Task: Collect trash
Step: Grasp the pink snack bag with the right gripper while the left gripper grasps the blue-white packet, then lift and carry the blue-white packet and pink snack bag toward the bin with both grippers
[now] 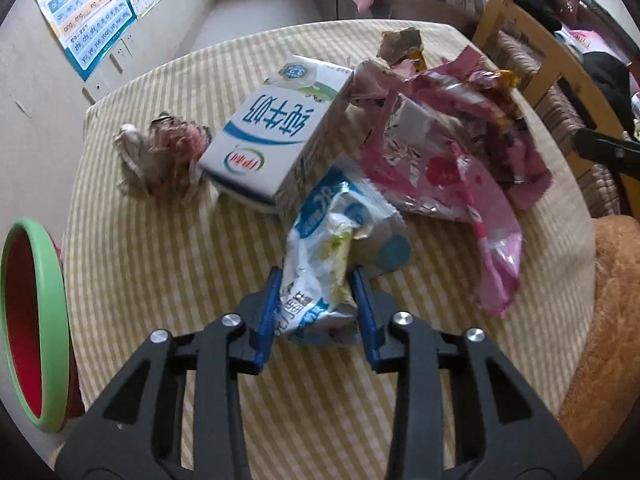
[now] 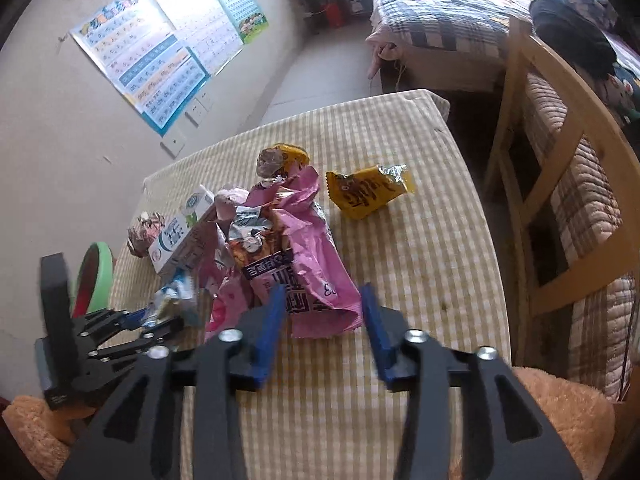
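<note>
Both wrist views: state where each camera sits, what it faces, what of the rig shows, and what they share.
Left wrist: on the left gripper, angled down at the blue-white wrapper between its fingers.
Right wrist: on the right gripper, angled down at the pink bag; the left gripper shows too.
Shared: milk carton, green-rimmed bin, striped tablecloth.

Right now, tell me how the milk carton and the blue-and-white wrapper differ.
The milk carton keeps its boxy shape; the blue-and-white wrapper is crumpled. The carton lies free on the table; the wrapper sits between the fingers of the left gripper. Both are white with blue print.
</note>
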Motion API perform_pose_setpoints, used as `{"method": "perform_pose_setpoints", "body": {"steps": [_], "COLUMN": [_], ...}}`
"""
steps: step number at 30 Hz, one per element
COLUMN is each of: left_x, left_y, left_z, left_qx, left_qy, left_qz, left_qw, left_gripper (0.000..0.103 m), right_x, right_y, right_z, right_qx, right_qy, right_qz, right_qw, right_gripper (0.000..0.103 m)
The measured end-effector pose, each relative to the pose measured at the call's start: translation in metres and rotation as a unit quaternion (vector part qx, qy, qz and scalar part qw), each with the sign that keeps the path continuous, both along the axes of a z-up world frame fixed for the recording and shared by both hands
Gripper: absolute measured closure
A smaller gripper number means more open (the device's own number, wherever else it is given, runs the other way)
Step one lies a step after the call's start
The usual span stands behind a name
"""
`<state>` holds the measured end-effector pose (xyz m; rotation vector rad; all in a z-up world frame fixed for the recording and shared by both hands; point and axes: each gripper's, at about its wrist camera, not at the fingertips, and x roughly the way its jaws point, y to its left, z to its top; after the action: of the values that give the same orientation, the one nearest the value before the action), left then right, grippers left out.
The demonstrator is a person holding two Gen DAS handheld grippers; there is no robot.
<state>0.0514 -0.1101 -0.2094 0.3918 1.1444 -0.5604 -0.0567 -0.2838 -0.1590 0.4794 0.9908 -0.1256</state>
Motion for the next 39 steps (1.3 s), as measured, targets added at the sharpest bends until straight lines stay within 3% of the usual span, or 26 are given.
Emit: {"method": "perform_pose_setpoints", "body": {"steps": [4,9,15,16,18,22,33,39], "left_x": [-0.011,-0.017,-0.026,-0.024,-0.023,-0.023,-0.02,-0.021], "left_y": [0.026,0.059,0.07,0.072,0.073,0.071,0.083,0.08], "left_z": [0.015,0.023,0.011,0.01,0.006,0.003,0.011,0.001], "left_qx": [-0.009,-0.033,-0.024,-0.022,-0.019,-0.017,-0.055,-0.043], "left_qy": [-0.011,0.004,0.023,0.024,0.029,0.032,0.038,0.053], "left_qz": [0.015,0.08,0.113,0.113,0.113,0.113,0.128,0.121], "left_qw": [0.9998,0.9962,0.9931,0.9931,0.993,0.9929,0.9895,0.9903], "left_gripper": [0.071,0.071,0.07,0.07,0.07,0.067,0.062,0.063], "right_x": [0.01,0.033,0.062,0.063,0.061,0.053,0.024,0.017], "right_y": [0.006,0.015,0.018,0.019,0.021,0.028,0.033,0.043], "right_z": [-0.006,-0.012,-0.031,-0.033,-0.03,-0.024,-0.004,-0.004], "right_qx": [-0.004,-0.03,0.003,0.004,0.007,-0.014,0.012,0.012], "right_qy": [0.007,0.015,0.039,0.04,0.034,0.03,0.004,0.009], "right_qz": [0.012,0.027,0.034,0.034,0.03,0.039,0.014,0.013], "right_qw": [1.0,0.999,0.999,0.999,0.999,0.999,1.0,1.0], "right_gripper": [0.053,0.042,0.041,0.041,0.054,0.062,0.063,0.063]}}
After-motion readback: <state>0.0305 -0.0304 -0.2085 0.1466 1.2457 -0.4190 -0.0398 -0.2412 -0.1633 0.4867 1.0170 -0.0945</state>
